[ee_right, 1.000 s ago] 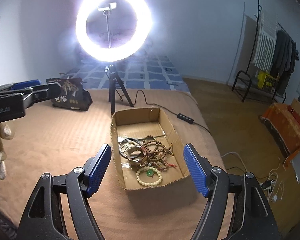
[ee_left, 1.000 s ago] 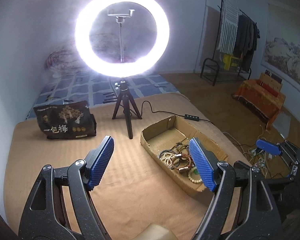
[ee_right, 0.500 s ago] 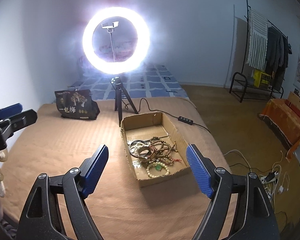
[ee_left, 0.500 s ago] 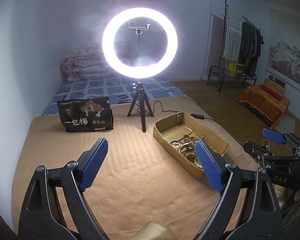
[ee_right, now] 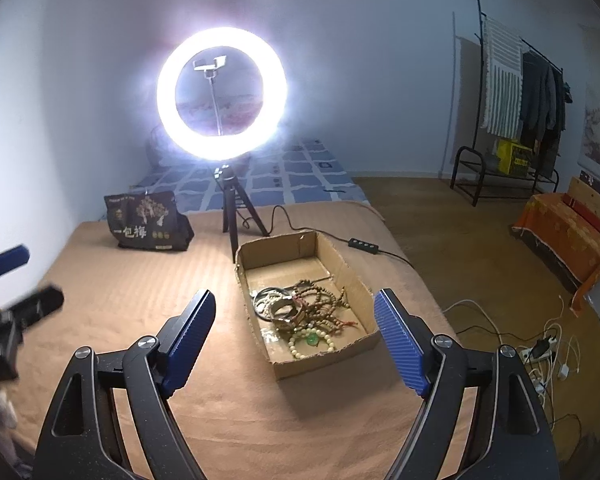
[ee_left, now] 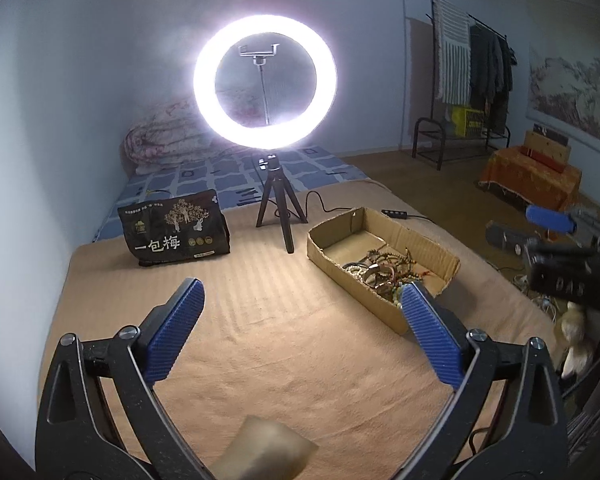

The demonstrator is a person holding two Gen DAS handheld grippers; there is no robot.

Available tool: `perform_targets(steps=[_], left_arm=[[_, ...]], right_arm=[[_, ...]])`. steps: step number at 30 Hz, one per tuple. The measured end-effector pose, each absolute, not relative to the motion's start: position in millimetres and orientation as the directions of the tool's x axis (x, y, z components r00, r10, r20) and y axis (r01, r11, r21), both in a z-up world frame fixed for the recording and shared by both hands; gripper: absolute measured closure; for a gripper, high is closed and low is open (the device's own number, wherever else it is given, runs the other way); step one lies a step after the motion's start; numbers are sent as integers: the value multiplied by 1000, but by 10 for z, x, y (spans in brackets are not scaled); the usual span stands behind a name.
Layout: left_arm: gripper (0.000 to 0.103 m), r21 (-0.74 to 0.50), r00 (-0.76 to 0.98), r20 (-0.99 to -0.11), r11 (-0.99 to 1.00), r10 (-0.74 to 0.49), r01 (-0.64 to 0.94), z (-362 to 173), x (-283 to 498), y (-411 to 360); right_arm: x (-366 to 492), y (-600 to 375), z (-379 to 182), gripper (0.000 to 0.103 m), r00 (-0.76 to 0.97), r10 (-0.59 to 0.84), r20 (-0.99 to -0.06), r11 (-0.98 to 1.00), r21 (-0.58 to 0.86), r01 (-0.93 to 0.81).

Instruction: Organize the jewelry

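Observation:
A shallow cardboard box [ee_right: 342,266] lies on the tan bed cover and holds a tangled pile of bead bracelets [ee_right: 300,312], with a pale bead ring with a green stone at its near end. The box also shows in the left wrist view [ee_left: 384,236], with the bracelets [ee_left: 380,272] inside. My right gripper [ee_right: 293,344] is open and empty, held above the cover just short of the box. My left gripper [ee_left: 300,332] is open and empty, to the left of the box. Each gripper shows at the edge of the other's view.
A lit ring light on a small black tripod [ee_right: 235,216] stands behind the box, its cable and switch [ee_right: 364,246] trailing right. A black printed bag [ee_right: 147,224] sits at the back left. The bed's right edge drops to a floor with cables [ee_right: 540,344].
Both grippers have pulled back and up from the box, so the box and ring light look smaller and farther. Both stay open and empty.

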State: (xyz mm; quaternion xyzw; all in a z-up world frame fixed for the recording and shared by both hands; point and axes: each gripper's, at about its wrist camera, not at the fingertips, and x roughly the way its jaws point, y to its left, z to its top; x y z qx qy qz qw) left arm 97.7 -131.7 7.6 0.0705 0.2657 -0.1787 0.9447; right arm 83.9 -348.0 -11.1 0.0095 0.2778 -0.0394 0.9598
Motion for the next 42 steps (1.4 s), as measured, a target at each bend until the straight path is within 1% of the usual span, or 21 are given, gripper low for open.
perform_targets(steps=[5,15,28,42], left_arm=[[2,51,793,-532,924,-296,380,69,919,-1409],[2,49,793,-536,927,-289,371,65,899,-1465],[1,10,790,-540,936,-291,352,69,943,-1349],[1,14,794,-537,938,-286,348,81,945,-1323]], right_arm=[[830,-3483,-105,21,849,-93,-520,995,-16,99],[856,-3537,-140,21,840,-103,-533,993,-8,117],[910,-3462,-182,21,831,-92,-548,995,-20,97],[930,-3425,-200,21,827,-93,-555,995,-27,94]])
